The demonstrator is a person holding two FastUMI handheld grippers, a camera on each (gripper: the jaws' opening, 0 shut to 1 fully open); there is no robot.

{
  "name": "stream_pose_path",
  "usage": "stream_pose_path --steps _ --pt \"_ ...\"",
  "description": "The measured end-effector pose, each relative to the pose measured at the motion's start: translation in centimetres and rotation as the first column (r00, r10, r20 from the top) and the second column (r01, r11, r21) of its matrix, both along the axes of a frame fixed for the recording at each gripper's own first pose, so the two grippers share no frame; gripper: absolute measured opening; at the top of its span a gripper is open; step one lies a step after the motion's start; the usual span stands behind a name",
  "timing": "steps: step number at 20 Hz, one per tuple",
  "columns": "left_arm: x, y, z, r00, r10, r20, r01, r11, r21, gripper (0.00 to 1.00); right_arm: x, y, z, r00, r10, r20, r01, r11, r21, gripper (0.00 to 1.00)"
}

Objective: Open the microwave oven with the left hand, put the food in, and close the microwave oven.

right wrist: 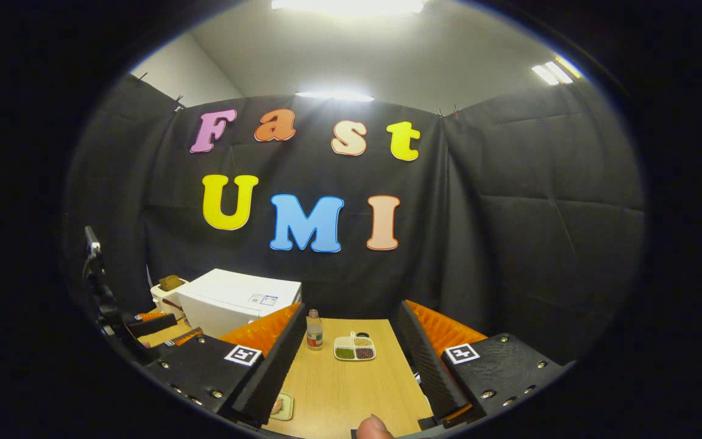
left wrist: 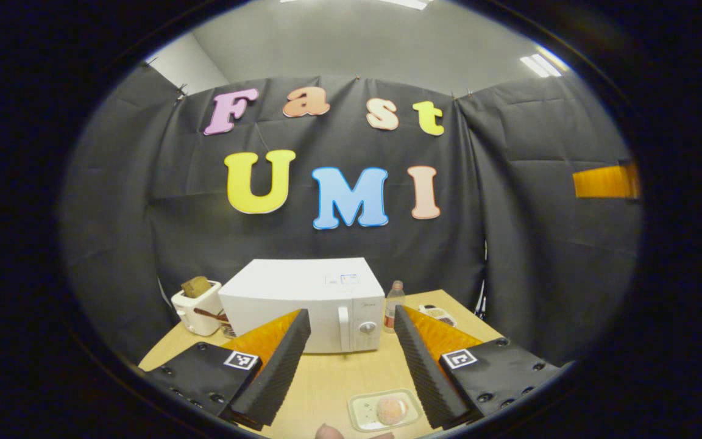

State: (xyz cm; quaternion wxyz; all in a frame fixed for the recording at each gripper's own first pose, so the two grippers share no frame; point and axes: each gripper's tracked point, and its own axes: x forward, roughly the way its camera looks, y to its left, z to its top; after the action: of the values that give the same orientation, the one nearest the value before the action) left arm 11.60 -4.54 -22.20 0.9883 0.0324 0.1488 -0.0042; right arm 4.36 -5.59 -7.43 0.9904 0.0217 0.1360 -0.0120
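Observation:
A white microwave oven (left wrist: 311, 308) stands at the back of the wooden table with its door shut and a vertical handle (left wrist: 343, 328) near the right side. In front of it a small pale tray (left wrist: 385, 410) holds a round pinkish piece of food (left wrist: 391, 410). My left gripper (left wrist: 351, 366) is open above the table, short of the microwave, nothing between its fingers. In the right gripper view, my right gripper (right wrist: 351, 366) is open over the table's right part, with the microwave (right wrist: 235, 302) to its left. The left gripper (right wrist: 150, 326) shows far left there.
A white toaster (left wrist: 197, 308) with bread stands left of the microwave. A small bottle (right wrist: 314, 330) and a divided dish of grains (right wrist: 355, 348) sit to its right. A corner of the food tray (right wrist: 282, 406) peeks by my right gripper's left finger. A fingertip (right wrist: 374, 428) shows at the bottom.

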Motion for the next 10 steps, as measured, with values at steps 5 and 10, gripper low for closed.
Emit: stream_pose_path --steps 5,10 --pt "4.5 1.7 -9.1 0.993 -0.061 -0.106 0.058 0.998 -0.031 0.94 1.1 0.0 -1.4 0.993 -0.103 -0.064 0.099 0.993 -0.069 0.94" --pt "10.0 3.3 -16.4 0.983 -0.083 -0.166 0.086 0.996 0.008 0.94 1.6 0.5 -3.1 0.977 -0.162 -0.141 0.142 0.979 -0.147 0.94"
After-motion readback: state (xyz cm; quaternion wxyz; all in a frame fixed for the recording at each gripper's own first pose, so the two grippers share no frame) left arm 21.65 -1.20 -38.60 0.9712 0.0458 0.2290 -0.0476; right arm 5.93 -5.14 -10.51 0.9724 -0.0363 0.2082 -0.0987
